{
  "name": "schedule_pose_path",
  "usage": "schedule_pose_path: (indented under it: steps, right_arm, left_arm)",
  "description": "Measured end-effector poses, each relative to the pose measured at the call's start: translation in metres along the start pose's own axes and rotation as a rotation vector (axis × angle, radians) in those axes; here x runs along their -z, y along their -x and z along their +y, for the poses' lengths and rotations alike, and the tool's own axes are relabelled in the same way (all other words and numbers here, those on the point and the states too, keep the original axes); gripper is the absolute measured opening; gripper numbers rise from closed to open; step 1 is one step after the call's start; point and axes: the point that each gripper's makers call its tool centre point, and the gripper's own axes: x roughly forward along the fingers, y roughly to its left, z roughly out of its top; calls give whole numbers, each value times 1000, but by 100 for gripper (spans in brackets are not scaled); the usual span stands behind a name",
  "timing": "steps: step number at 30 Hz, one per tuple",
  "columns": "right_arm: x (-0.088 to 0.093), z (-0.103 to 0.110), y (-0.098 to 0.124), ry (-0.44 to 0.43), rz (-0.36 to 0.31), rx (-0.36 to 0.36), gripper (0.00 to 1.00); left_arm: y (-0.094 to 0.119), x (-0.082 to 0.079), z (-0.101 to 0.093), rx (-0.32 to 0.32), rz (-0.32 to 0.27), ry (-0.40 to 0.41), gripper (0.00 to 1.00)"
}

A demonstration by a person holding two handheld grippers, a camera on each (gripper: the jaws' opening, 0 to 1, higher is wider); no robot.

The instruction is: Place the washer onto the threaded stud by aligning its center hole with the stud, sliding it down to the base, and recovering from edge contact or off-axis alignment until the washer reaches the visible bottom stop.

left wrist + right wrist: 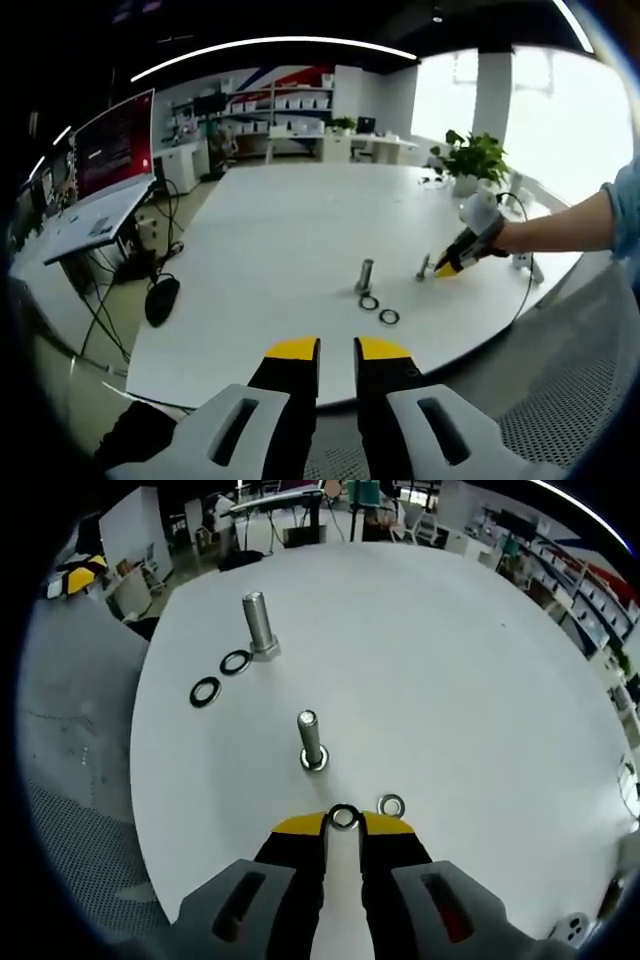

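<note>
Yellow-tipped, the right gripper (343, 825) stood low over the white table (480, 660), its jaws drawn together on a small washer (344, 817) pinched at the tips, the ring lying roughly flat with its hole visible. Directly ahead of those tips, along the gripper's own line and close by, rose the smaller stud (310, 738), upright on the table with what looked like a washer already at its foot. That was the relation governing the next step: the held washer sat lower than the stud's top and just short of it, so in my judgement it needed lifting above the tip and carrying forward until hole and stud shared one vertical axis. A second loose washer (391, 805) lay on the table just beside the right jaw tip. Farther off, well apart, stood a larger stud (258, 623) with two dark rings (221, 677) beside its base. By count: two studs, two dark rings, and two small bright washers apart from the one possibly seated. In the left gripper view the left gripper (337, 352) hung back at the table's near edge, jaws nearly together and holding nothing, well away from both studs; the right gripper was plainly the nearer, working beside the smaller stud.
</note>
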Motion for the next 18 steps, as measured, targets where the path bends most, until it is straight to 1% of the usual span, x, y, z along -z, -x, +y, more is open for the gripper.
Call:
schedule_pose_path:
  steps: [6,10,18]
  right_arm:
    - [-10,6,8,1,-26,-14,14]
    - [-15,6,13,28,-36,-6,14]
    - [-33,4,27,1,-98,6,14]
  left_arm:
    - [0,0,0,-1,-2,2,11]
    - [0,-1,-1,-2,-5,5,11]
    - [0,-1,-1,-2,-9,6,11]
